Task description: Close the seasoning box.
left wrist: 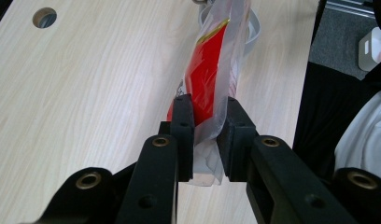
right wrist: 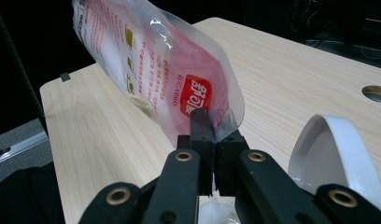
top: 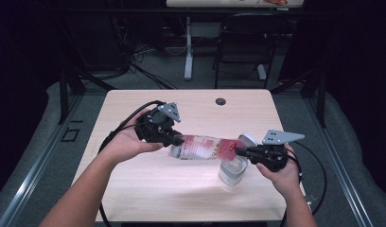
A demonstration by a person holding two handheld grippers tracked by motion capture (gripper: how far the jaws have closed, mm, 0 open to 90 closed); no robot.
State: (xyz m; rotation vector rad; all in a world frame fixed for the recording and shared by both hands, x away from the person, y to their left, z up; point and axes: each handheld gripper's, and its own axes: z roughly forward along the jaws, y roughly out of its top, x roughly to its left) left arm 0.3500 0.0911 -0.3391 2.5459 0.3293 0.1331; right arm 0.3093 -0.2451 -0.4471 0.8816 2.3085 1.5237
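High view: your left gripper (top: 178,140) and your right gripper (top: 239,151) hold a clear plastic pouch (top: 203,147) with red print between them, stretched roughly level above the wooden surface (top: 181,189). The left gripper has the pouch's left end, the right gripper its right end. Below the right end stands a clear container (top: 232,171) on the surface, with a white lid (top: 248,139) just beside it. A round cable hole (top: 221,101) sits near the far edge of the surface. Your left hand (top: 129,142) and right hand (top: 282,176) enter from the near side.

Left gripper view: your jaws are narrowed onto the pouch's edge (left wrist: 208,93), film pinched between both pads. The pouch runs away from the jaws toward the container's rim (left wrist: 252,32) at the top of frame. The cable hole (left wrist: 44,17) shows at upper left.

Right gripper view: your jaws are closed almost together on the lower corner of the pouch (right wrist: 170,79), which rises up and to the left, above the surface. The white lid (right wrist: 338,154) stands tilted just right of the jaws. What lies below the jaws is too blurred to tell.
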